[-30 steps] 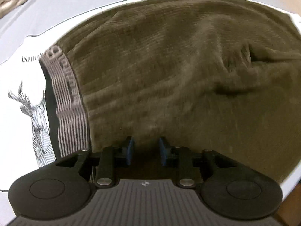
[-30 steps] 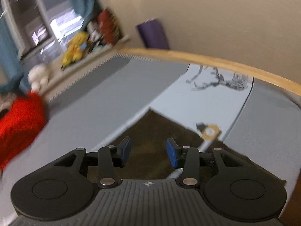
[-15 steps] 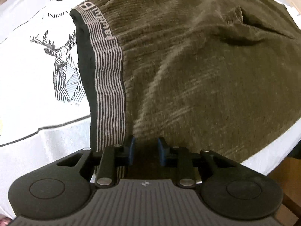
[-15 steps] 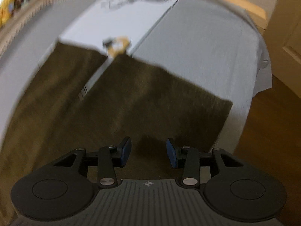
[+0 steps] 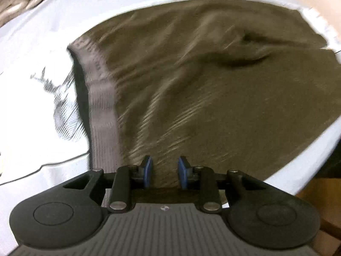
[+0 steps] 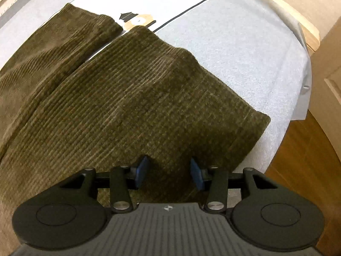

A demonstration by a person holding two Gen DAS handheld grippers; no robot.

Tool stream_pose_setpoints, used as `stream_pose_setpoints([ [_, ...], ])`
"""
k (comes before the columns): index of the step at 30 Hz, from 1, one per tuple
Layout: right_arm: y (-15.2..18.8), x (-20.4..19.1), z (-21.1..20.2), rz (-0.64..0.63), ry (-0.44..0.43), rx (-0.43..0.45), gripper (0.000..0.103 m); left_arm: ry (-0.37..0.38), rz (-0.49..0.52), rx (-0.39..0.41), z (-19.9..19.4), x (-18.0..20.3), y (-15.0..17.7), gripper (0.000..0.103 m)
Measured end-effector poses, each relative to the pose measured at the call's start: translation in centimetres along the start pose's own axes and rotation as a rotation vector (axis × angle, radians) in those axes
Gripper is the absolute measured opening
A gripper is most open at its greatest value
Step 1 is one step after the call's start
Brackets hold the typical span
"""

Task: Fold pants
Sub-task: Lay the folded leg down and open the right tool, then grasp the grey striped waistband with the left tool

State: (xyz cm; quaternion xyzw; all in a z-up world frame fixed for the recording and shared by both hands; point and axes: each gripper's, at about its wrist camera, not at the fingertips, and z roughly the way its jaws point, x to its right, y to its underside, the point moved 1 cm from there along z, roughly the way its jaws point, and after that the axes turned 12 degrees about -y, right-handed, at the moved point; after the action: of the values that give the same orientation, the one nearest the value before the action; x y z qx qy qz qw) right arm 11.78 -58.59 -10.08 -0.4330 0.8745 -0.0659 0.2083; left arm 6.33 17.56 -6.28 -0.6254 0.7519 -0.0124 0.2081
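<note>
The pants (image 6: 127,98) lie flat on the bed (image 6: 234,49) for folding. The left tool (image 5: 164,171) and right tool (image 6: 169,173) are spread at the near edge, holding nothing.

We see the pants (image 5: 213,89) spread flat on the bed (image 6: 245,49). Waistband (image 5: 102,106) at left end in left view, over a printed panel (image 5: 32,111) of the cover. Two legs run side by side in right view, a narrow gap between; hems lie near a print (image 6: 138,20). Left gripper (image 5: 164,171) above the seat; right gripper (image 6: 168,173) above the near leg (image 6: 149,98). Floor (image 6: 302,160) right of bed.
</note>
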Motion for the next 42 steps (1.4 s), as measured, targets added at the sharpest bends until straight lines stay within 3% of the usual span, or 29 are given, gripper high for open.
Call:
stream_pose_setpoints([
  [2, -0.3, 0.0, -0.3, 0.032, 0.005, 0.004, 0.049, -0.058, 0.044, -0.070, 1.8, -0.4, 1.0, 0.031],
  [4, -0.5, 0.3, -1.1, 0.085, 0.000, 0.026, 0.047, -0.058, 0.045, -0.044, 1.1, -0.4, 0.8, 0.032],
  [8, -1.3, -0.6, -4.5, 0.130, -0.043, 0.175, 0.047, -0.046, -0.027, 0.064, -1.9, -1.3, -0.1, 0.039],
  [14, -0.4, -6.8, -11.7, -0.081, -0.201, 0.446, 0.047, -0.024, -0.114, 0.223, -5.7, -1.9, -2.1, 0.045],
  [18, 2.0, -11.5, -17.0, -0.274, -0.333, 0.539, 0.049, -0.021, -0.159, 0.283, -7.1, -2.3, -2.8, 0.045],
  [23, 6.4, -16.3, -20.2, -0.552, -0.489, 0.560, 0.055, -0.043, -0.211, 0.297, -7.6, -2.6, -4.1, 0.045],
  [27, 8.9, -17.9, -18.1, -0.659, -0.484, 0.506, 0.054, -0.063, -0.243, 0.297, -7.0, -3.0, -4.9, 0.045],
  [36, 8.7, -19.3, -16.6, -0.642, -0.452, 0.456, 0.054, -0.117, -0.261, 0.325, -6.7, -3.0, -6.5, 0.041],
  [42, 8.2, -19.6, -15.2, -0.600, -0.459, 0.436, 0.054, -0.066, -0.245, 0.321, -6.4, -2.1, -8.2, 0.041],
])
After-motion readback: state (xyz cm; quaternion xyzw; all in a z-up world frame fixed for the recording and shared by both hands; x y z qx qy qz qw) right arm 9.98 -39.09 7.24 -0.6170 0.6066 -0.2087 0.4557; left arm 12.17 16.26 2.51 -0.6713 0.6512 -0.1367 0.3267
